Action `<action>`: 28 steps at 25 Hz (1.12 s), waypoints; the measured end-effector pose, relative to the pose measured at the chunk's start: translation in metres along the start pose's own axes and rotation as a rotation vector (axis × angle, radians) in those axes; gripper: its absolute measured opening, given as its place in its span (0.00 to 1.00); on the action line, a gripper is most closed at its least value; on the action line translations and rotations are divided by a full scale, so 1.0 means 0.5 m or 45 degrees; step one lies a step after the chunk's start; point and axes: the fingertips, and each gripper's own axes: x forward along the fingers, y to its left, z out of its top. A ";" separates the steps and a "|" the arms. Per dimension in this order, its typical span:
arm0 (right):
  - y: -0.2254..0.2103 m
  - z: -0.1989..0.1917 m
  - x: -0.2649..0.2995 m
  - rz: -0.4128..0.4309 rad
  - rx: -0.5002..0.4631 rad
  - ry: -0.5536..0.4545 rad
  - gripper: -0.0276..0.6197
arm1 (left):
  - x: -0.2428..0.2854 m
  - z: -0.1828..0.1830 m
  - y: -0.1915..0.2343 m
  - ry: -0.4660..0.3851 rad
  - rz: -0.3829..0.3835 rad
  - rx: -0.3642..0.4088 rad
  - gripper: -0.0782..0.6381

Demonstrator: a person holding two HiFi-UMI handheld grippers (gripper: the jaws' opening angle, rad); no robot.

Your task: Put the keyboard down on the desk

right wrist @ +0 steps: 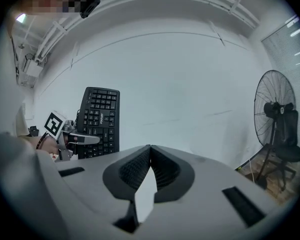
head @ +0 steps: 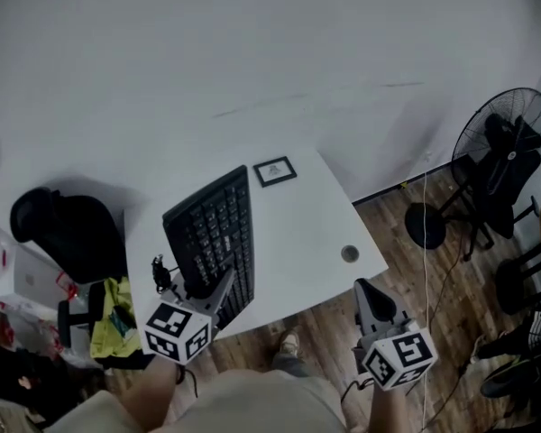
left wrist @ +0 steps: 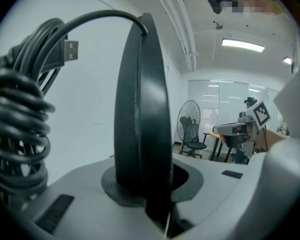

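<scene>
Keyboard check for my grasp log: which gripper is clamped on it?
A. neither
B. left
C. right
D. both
B: the left gripper has its jaws closed on the edge of the keyboard; the right gripper is shut on nothing, apart from it.

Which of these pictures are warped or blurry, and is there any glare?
Both gripper views are fisheye with dark corners. Right gripper view: seams on the white wall bow. Left gripper view: the flat black keyboard, edge-on and very close, looks soft; the ceiling strip light glares. Head view: dim, slightly soft, bent at the edges.
</scene>
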 end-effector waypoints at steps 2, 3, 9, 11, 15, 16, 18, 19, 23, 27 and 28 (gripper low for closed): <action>-0.034 0.003 0.031 0.026 0.000 0.006 0.08 | 0.036 0.009 0.008 0.019 -0.004 0.022 0.23; -0.046 0.004 0.044 0.034 -0.006 0.006 0.08 | 0.048 0.012 0.014 0.025 -0.003 0.034 0.23; -0.172 0.026 0.130 0.085 -0.013 0.023 0.08 | 0.173 0.046 0.027 0.073 0.039 0.073 0.23; -0.206 0.028 0.158 0.105 -0.004 0.041 0.08 | 0.215 0.051 0.029 0.096 0.039 0.049 0.23; -0.235 0.021 0.200 0.143 -0.004 0.081 0.08 | 0.269 0.050 0.035 0.155 -0.007 -0.006 0.23; -0.237 0.017 0.207 0.152 -0.003 0.091 0.08 | 0.279 0.048 0.035 0.184 -0.025 -0.006 0.23; -0.242 0.008 0.221 0.156 -0.006 0.111 0.08 | 0.300 0.042 0.033 0.246 -0.065 0.020 0.23; -0.244 0.003 0.227 0.151 -0.007 0.123 0.08 | 0.311 0.039 0.032 0.276 -0.086 0.042 0.23; -0.253 -0.019 0.244 0.130 0.030 0.155 0.08 | 0.356 0.016 0.032 0.389 -0.163 0.121 0.23; -0.256 -0.051 0.247 0.095 0.080 0.197 0.08 | 0.400 -0.027 0.020 0.511 -0.311 0.085 0.23; -0.258 -0.060 0.248 0.085 0.089 0.211 0.08 | 0.412 -0.040 0.015 0.541 -0.349 0.058 0.23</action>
